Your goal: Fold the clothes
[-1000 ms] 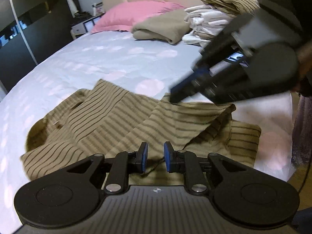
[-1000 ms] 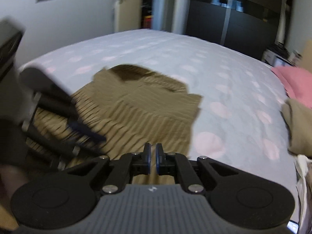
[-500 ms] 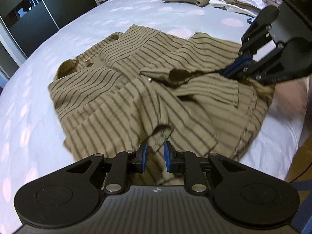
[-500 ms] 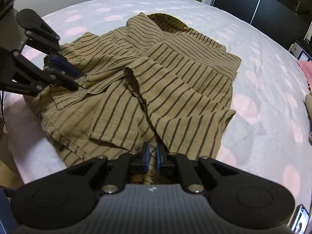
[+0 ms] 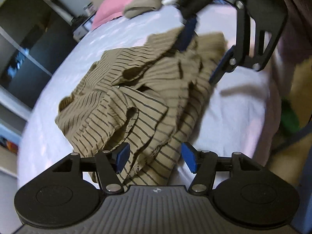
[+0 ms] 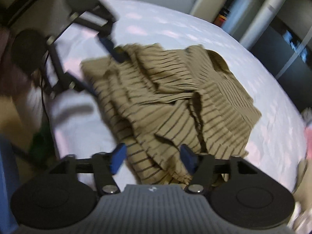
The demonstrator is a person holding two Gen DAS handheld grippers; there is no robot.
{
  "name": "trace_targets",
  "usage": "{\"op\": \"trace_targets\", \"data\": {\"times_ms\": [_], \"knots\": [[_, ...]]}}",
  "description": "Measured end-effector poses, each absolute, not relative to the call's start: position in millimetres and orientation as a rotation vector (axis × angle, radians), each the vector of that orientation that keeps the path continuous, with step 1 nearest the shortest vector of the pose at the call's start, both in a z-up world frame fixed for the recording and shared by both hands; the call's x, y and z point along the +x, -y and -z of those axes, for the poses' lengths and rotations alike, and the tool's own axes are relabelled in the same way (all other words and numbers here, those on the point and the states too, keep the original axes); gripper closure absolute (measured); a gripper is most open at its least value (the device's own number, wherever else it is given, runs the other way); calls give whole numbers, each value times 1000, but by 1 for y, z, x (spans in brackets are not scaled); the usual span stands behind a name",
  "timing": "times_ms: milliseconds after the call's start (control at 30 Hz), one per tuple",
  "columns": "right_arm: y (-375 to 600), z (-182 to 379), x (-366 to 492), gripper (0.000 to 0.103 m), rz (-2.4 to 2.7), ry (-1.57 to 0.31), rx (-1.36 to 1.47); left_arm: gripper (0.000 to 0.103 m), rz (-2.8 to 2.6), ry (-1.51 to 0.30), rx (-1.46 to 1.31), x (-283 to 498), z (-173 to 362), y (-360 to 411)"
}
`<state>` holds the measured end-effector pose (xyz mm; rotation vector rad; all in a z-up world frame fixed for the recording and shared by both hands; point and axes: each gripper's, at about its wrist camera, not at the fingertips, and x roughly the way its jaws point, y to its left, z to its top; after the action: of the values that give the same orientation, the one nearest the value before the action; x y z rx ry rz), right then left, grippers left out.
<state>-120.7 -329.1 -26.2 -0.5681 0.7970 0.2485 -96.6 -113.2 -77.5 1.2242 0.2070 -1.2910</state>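
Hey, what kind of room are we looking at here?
Most likely a bedroom. A striped shirt lies crumpled on a bed with a pale dotted sheet, a pink pillow sits at the far end, and dark wardrobe doors stand beside it.

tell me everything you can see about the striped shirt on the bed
The striped shirt is thin olive-tan woven cloth with narrow dark stripes and stitched hems. It lies crumpled and loosely bunched, not yet folded flat, near the edge of the bed, on its pale sheet with pink dots. The left gripper and right gripper each straddle a hem edge, jaws opening, pads clear of the cloth.
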Motion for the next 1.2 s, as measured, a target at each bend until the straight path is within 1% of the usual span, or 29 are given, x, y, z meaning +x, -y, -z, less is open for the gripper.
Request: {"op": "trace_targets", "data": {"times_ms": [100,267,367,400,433,467,500,533,567,600,700,900,1000,1100,1167,1200], "knots": [[318,41,-122,31,-234,-796,-744,42,1254,-144,1305,-100,94,113],[310,62,-121,32,-218,-781,-958,41,1241,7,1391,-108,114,114],[306,70,-119,34,-202,-753,-1018,42,1226,44,1403,-109,120,120],[305,71,-118,38,-205,-742,-1030,44,1229,52,1406,-109,121,121],[305,71,-118,48,-211,-736,-1041,56,1240,46,1410,-109,120,121],[305,71,-118,58,-216,-732,-1051,63,1254,35,1414,-109,120,121],[305,71,-117,72,-220,-732,-1055,74,1270,12,1411,-108,118,122],[306,69,-116,79,-220,-732,-1054,83,1278,-5,1403,-108,115,123],[307,67,-115,83,-218,-731,-1050,86,1281,-11,1392,-108,112,123],[308,62,-114,93,-212,-732,-1034,92,1284,-15,1381,-107,109,123],[312,45,-111,96,-208,-755,-966,96,1310,-77,1323,-103,91,124],[313,16,-126,97,-261,-794,-896,97,1368,-166,1273,-114,58,111],[312,11,-136,97,-298,-823,-867,97,1401,-205,1303,-119,58,109],[305,20,-137,97,-323,-842,-896,96,1400,-235,1338,-120,68,111],[303,28,-136,96,-331,-856,-896,95,1400,-291,1336,-118,73,112],[302,31,-136,94,-335,-865,-894,92,1404,-323,1331,-117,74,112]]}}
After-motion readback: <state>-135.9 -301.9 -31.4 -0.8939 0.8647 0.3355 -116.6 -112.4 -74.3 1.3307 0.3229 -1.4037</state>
